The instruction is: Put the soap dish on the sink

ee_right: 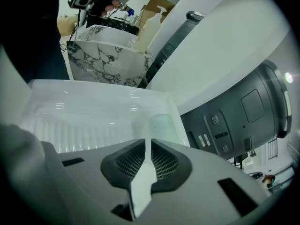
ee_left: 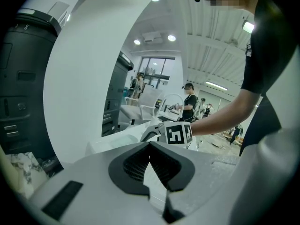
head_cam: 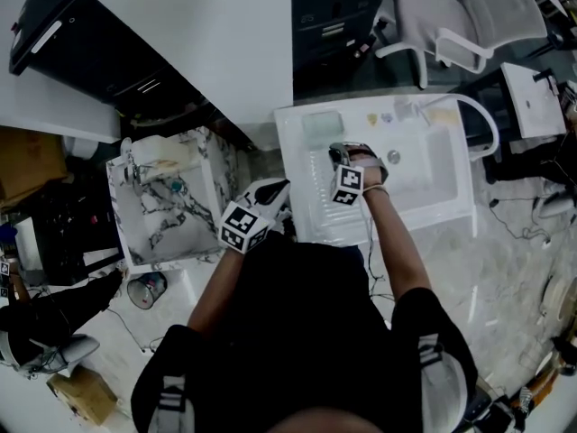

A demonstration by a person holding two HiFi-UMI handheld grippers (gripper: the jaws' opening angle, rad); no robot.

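Surface and room: we note a pale marbled floor point(head_cam: 514, 269). A white partition point(head_cam: 207, 25) crosses the upper left of the head view, with a dark machine point(head_cam: 54, 25) beside it. White chairs point(head_cam: 451, 16) stand at upper right. A marble basin point(head_cam: 171, 206) sits left of centre. The white sink point(head_cam: 306, 210) fills the centre, with its arched faucet point(head_cam: 482, 124) at the right end.

The soap dish point(head_cam: 322, 126), pale green, lies on the sink's upper left corner, apart from both tools.

The right gripper point(head_cam: 343, 152) hangs over the ribbed drainboard. We see its jaws drawn almost together, with only a thin slit between them and nothing in it. The left gripper point(head_cam: 281, 188) is just beside the sink's left edge, its jaw tips meeting on nothing.

Writing: we find only black-and-white square patterns on the marker cubes point(head_cam: 347, 185). The small labels point(ee_right: 204, 139) on the dark machine's panel are too small to read.

Hidden: the person's dark torso point(head_cam: 297, 332) covers the sink's near edge at the bottom of the head view. Figures point(ee_left: 190, 102) far back in the left gripper view are too small to make out.
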